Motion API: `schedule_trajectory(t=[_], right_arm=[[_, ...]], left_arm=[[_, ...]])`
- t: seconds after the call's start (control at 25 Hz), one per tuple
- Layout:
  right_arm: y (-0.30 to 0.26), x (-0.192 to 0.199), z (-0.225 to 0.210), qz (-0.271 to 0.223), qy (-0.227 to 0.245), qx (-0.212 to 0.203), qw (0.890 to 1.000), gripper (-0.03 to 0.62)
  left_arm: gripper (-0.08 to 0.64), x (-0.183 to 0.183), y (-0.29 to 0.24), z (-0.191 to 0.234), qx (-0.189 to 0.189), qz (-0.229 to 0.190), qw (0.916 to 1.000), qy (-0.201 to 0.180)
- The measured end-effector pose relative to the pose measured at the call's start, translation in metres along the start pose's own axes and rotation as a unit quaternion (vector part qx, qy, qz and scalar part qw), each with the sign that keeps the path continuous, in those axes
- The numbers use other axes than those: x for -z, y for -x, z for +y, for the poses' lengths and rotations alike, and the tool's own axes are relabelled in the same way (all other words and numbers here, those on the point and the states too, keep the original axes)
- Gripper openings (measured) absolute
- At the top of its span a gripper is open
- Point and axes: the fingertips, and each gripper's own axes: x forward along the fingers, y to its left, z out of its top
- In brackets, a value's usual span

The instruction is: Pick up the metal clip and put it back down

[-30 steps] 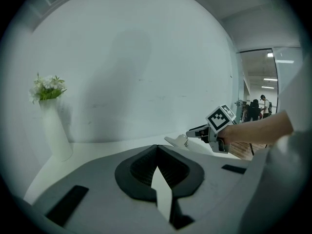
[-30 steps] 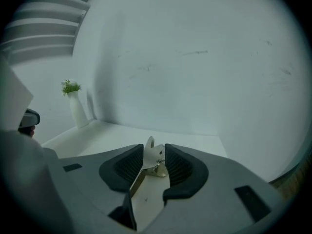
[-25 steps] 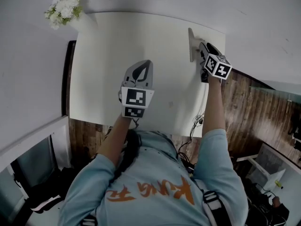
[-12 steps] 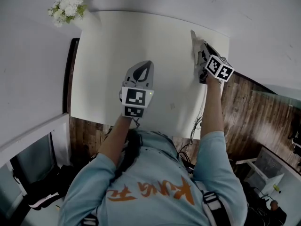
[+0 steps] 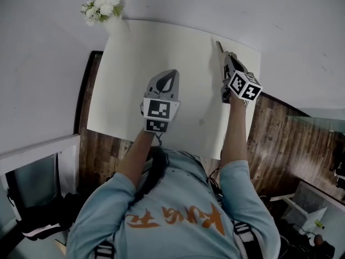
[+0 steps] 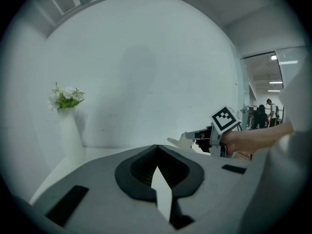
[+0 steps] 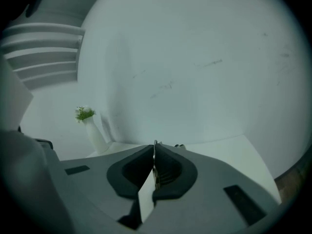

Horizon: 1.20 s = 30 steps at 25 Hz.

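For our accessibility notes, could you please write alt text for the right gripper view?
The right tool, whose jaws have just been closing, is shut on a thin metal clip over a white table. A vase of flowers stands far left against a bare white wall.

The head view looks from above the person steeply down at the table [image 5: 161, 53], with the vase [image 5: 103, 8] at 11 o'clock and the right gripper [image 5: 220, 48] at 1 o'clock. The left gripper view sits close behind its own jaws and faces the wall [image 6: 146, 57] almost level. In it the vase [image 6: 68, 135] is at 9 o'clock and the right gripper [image 6: 178, 141] at 4 o'clock. The right gripper view faces the same wall [image 7: 195, 57], with the vase [image 7: 95, 133] at 9 o'clock. All three views share the vase and the table.
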Motion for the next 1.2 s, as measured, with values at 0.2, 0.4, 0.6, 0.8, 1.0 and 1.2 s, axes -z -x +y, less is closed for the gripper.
schedule_trajectory(t=[0.2, 0.4, 0.6, 0.8, 1.0, 1.2], right_arm=[[0.049, -0.049, 0.047, -0.074, 0.031, 0.004, 0.997, 0.018], [0.094, -0.066, 0.079, -0.123, 0.069, 0.041, 0.989, 0.018], [0.145, -0.059, 0.094, -0.139, 0.114, 0.085, 0.980, 0.018], [0.184, -0.053, 0.087, -0.149, 0.137, 0.123, 0.972, 0.018], [0.197, -0.045, 0.084, -0.147, 0.138, 0.134, 0.970, 0.018], [0.185, -0.043, 0.094, -0.145, 0.139, 0.122, 0.972, 0.018]], left_arm=[[0.017, -0.016, 0.025, -0.004, -0.004, -0.027, 0.9996, -0.008], [0.018, -0.021, 0.038, -0.002, -0.007, -0.033, 0.9994, 0.009], [0.017, -0.032, 0.050, -0.004, -0.010, -0.049, 0.9987, 0.012], [0.017, -0.031, 0.061, 0.002, -0.017, -0.059, 0.9979, 0.022], [0.017, -0.028, 0.060, -0.007, -0.008, -0.056, 0.9982, 0.021], [0.017, -0.022, 0.058, -0.002, -0.007, -0.050, 0.9985, 0.019]])
